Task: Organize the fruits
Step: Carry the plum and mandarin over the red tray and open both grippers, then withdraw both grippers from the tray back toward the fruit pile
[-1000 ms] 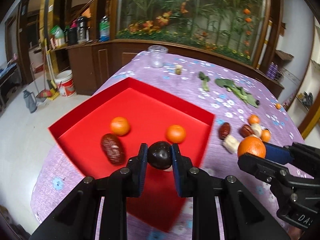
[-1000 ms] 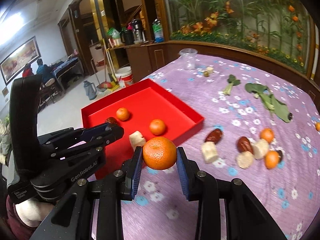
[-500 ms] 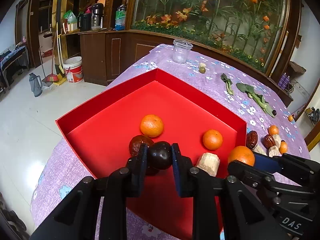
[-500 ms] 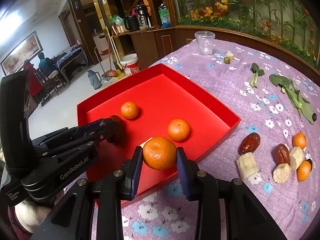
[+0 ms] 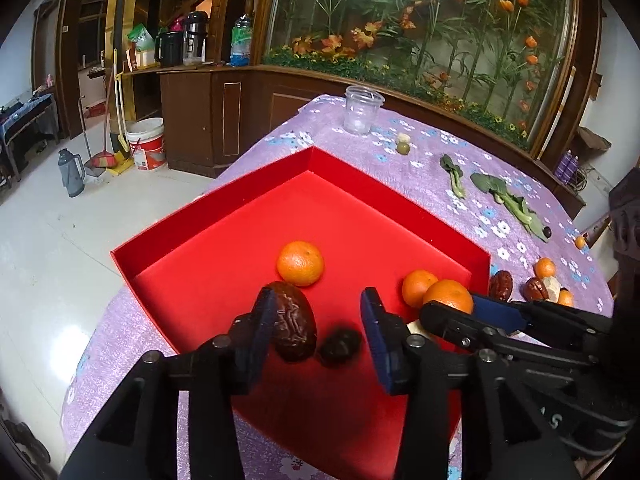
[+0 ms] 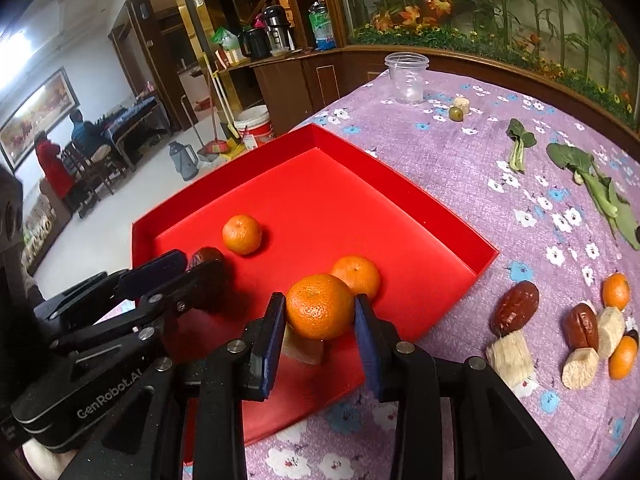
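My left gripper [image 5: 318,312] hangs low over the red tray [image 5: 240,208] and its jaws are opening. A dark round fruit [image 5: 340,346], blurred, sits loose between them with neither pad touching it. A wrinkled red date [image 5: 294,326] lies against the left finger. Two oranges [image 5: 300,263] [image 5: 416,286] rest on the tray floor. My right gripper [image 6: 319,312] is shut on a third orange [image 6: 320,306], held over the tray's near right part above a white chunk [image 6: 304,350].
On the purple flowered cloth right of the tray lie dates [image 6: 516,308], white chunks [image 6: 508,356] and small oranges [image 6: 616,290]. Farther back are leafy greens [image 6: 592,184] and a clear plastic cup [image 6: 408,78]. The table drops off to the floor just left of the tray.
The left jaws have spread and let go of the dark fruit, which now sits by the date. Both grippers came lower over the tray, and the right one carried its orange in from above the cloth.
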A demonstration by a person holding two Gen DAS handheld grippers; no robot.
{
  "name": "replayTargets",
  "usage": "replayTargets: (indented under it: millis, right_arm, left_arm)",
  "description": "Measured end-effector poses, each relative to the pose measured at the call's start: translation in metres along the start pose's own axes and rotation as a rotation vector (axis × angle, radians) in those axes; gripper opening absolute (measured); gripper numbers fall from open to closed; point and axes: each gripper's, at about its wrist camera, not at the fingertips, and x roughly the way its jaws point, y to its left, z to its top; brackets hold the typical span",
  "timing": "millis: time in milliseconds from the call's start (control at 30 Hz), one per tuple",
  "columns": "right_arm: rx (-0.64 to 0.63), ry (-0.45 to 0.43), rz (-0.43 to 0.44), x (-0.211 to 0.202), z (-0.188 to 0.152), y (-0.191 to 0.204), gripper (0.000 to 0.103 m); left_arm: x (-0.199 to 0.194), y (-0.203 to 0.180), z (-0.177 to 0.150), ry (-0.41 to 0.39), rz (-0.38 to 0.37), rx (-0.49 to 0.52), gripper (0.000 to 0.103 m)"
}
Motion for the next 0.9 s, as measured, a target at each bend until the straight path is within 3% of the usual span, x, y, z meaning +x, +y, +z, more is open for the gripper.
replayTargets:
  millis: [467, 900]
  right_arm:
    - [0.062, -0.074, 0.029, -0.031, -0.003, -0.014, 0.045]
    - [0.101, -0.149, -0.004, -0.074, -0.032, -0.033, 0.062]
  left_arm:
    - [-0.026, -0.021, 0.004, -0.068, 0.068, 0.051, 0.064]
    - [-0.055, -0.06, -0.006, -0.105, 0.087, 0.142, 0.065]
